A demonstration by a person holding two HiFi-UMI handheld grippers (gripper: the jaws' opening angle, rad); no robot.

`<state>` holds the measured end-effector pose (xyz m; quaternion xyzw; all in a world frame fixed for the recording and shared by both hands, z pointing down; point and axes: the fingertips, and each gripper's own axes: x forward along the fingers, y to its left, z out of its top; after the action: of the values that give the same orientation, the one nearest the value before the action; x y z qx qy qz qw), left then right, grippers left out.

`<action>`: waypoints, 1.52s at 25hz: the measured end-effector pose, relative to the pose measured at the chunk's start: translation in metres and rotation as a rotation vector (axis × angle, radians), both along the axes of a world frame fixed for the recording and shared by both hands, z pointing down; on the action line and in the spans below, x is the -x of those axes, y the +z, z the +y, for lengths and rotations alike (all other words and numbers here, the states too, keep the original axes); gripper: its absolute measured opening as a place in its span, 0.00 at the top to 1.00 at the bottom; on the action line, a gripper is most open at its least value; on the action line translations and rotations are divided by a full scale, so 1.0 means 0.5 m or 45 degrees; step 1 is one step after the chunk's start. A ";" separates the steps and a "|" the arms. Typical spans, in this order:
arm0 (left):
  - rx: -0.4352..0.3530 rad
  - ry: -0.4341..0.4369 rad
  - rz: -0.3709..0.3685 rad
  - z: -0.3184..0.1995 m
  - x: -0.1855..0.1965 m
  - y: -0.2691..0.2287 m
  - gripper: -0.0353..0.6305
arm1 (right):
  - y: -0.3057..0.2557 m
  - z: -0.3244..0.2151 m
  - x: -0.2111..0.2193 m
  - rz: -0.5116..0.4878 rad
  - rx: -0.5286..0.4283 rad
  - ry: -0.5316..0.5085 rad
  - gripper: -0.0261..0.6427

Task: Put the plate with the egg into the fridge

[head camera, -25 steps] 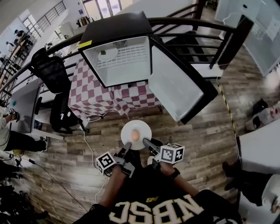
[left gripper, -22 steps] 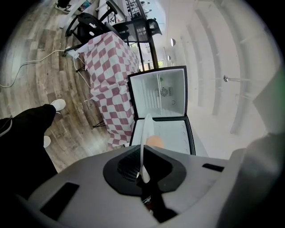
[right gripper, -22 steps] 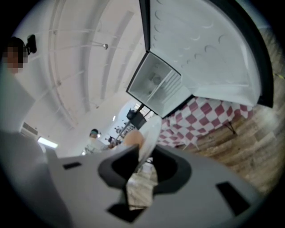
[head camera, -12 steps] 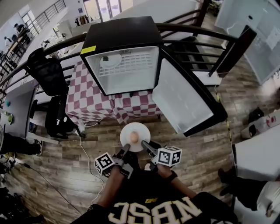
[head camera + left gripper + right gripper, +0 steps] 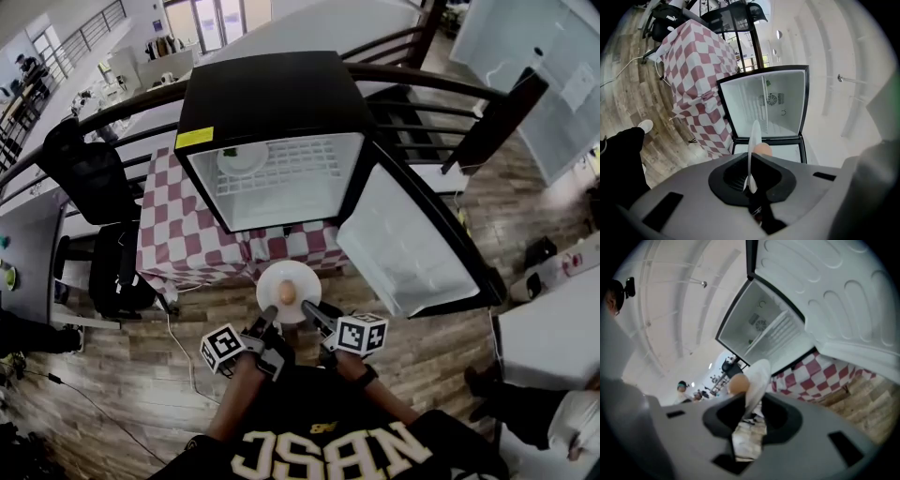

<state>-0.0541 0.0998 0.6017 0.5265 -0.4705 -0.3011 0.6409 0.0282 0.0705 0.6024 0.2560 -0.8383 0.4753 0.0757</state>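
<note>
A white plate (image 5: 289, 291) with a brown egg (image 5: 287, 294) on it hangs above the wooden floor in front of the fridge. My left gripper (image 5: 269, 318) is shut on the plate's near left rim, and my right gripper (image 5: 307, 310) grips its near right rim. In the left gripper view the plate (image 5: 753, 150) stands edge-on between the jaws with the egg (image 5: 762, 149) behind it. The right gripper view shows the plate (image 5: 756, 379) and egg (image 5: 737, 384) too. The black mini fridge (image 5: 272, 112) stands with its door (image 5: 412, 242) swung right; its white inside (image 5: 281, 178) holds a wire shelf.
The fridge sits on a table under a red-and-white checked cloth (image 5: 178, 234). A small white dish (image 5: 243, 158) lies on the wire shelf at the left. A black office chair (image 5: 94, 187) stands left, dark railings (image 5: 441, 94) behind, and a cable (image 5: 178, 328) trails on the floor.
The plate and both grippers have come closer to the fridge, which now looms larger and nearer in the head view. The grip on the plate is unchanged.
</note>
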 end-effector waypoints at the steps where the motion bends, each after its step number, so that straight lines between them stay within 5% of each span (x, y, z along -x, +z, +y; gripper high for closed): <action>1: -0.019 0.006 -0.002 -0.013 0.011 -0.004 0.90 | 0.000 -0.011 0.012 0.002 0.002 0.002 0.81; 20: -0.087 0.131 -0.046 -0.220 0.218 0.008 0.90 | 0.010 -0.211 0.217 0.048 -0.039 0.076 0.81; 28: -0.068 0.228 0.043 -0.274 0.191 -0.016 0.90 | -0.030 -0.254 0.191 0.025 -0.046 0.154 0.81; 38: -0.111 0.316 0.034 -0.375 0.121 -0.071 0.90 | -0.089 -0.344 0.116 -0.023 -0.107 0.330 0.82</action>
<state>-0.1148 -0.0880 0.5664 0.6040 -0.3797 -0.2467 0.6558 -0.0297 -0.1015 0.5581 0.3607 -0.8180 0.4480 -0.0046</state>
